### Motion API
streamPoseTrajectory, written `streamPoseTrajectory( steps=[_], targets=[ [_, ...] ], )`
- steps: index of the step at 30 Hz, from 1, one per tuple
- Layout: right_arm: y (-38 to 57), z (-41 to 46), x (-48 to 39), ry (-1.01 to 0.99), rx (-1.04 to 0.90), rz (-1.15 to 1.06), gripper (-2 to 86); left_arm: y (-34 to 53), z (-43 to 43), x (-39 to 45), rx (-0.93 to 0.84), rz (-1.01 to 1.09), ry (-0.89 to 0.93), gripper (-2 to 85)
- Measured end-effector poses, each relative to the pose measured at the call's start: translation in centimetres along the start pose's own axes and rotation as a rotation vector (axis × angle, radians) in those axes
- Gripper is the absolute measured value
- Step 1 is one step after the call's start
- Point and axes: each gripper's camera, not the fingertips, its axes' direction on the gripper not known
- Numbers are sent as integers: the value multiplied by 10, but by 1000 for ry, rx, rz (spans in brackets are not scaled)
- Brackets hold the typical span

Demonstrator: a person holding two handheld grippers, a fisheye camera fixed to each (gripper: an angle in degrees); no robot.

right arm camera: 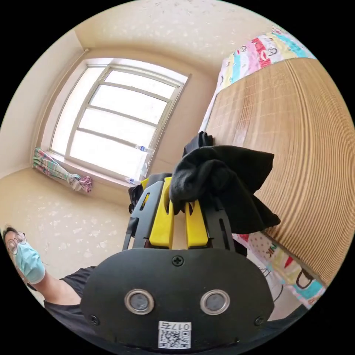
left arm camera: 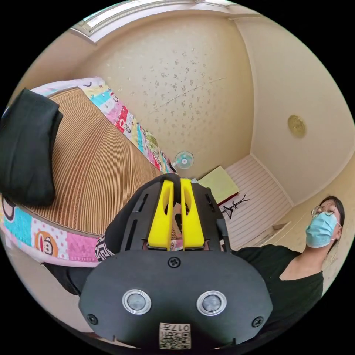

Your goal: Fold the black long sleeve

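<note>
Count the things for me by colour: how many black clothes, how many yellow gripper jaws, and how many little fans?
Black clothes: 2, a folded black garment on the mat and a black long sleeve held by the right gripper.
Yellow jaws: 4, a pair on the left gripper and a pair on the right gripper.
Fans: 1, a small fan.
Total: 7
</note>
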Motion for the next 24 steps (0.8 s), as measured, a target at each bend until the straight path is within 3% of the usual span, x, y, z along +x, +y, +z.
streamPoseTrajectory(
  steps=[4,8,10,12,14,19,24],
  targets=[
    [-67,102,-108,-49,29,-210,22,-74,-91,11,112,41,-14,40],
    [-77,188,-163,-73,55,-330,49,-122,-174,27,139,82,-183,50],
    [-59,256,-148,-62,-15,-260,66,-115,-201,9,157,-9,-357,72],
    [-25,305,-120,-3,-109,-214,76,-60,-233,-27,289,-168,-582,109],
    [25,341,-84,50,-214,-195,80,-2,-243,-55,357,-232,-639,112],
    [178,333,25,363,-333,-237,85,137,-194,-118,299,-365,-775,113],
    [222,208,67,859,-88,-271,99,165,-20,-118,49,-184,-895,136]
  ],
)
